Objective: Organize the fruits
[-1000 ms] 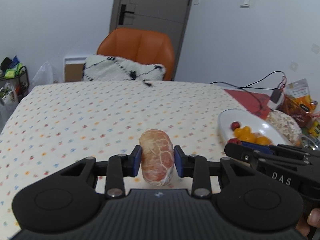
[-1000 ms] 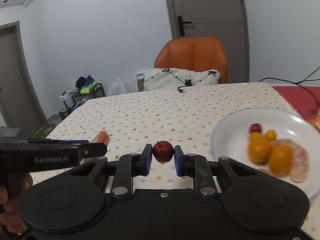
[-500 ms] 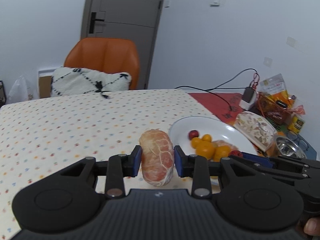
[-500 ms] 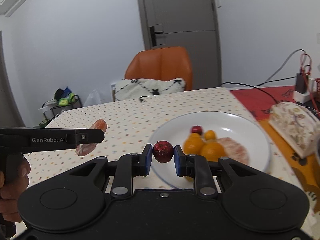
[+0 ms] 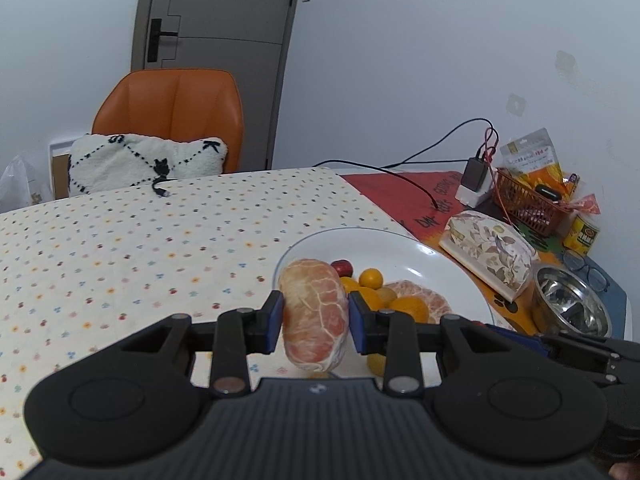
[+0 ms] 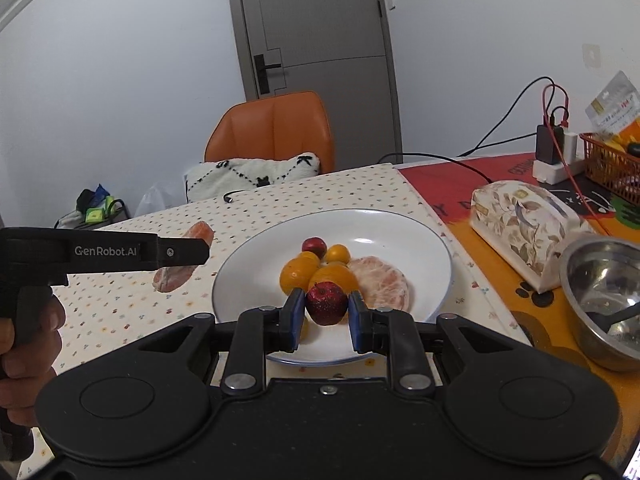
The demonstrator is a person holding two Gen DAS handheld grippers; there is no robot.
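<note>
Left wrist view, listed left to right. Dotted tablecloth: fills the left half of the frame. Orange chair with white patterned cushion: upper left, beyond the far table edge. Left gripper: lower centre, blue pads clenched on a peeled citrus segment that stands upright between them, in front of the plate's near-left rim. White plate: centre right, holding a small red fruit, several small orange fruits and a peeled citrus piece. Floral tissue box, steel bowl, orange basket: right side.

Right wrist view, left to right. Person's hand: left edge, around the other gripper's black handle, the citrus segment visible past its tip, over the tablecloth beside the plate. Plate: centre, with the same heap of fruit. Right gripper: lower centre, pads clamped on a dark red round fruit, held over the near part of the plate. Tissue box and steel bowl: right.
</note>
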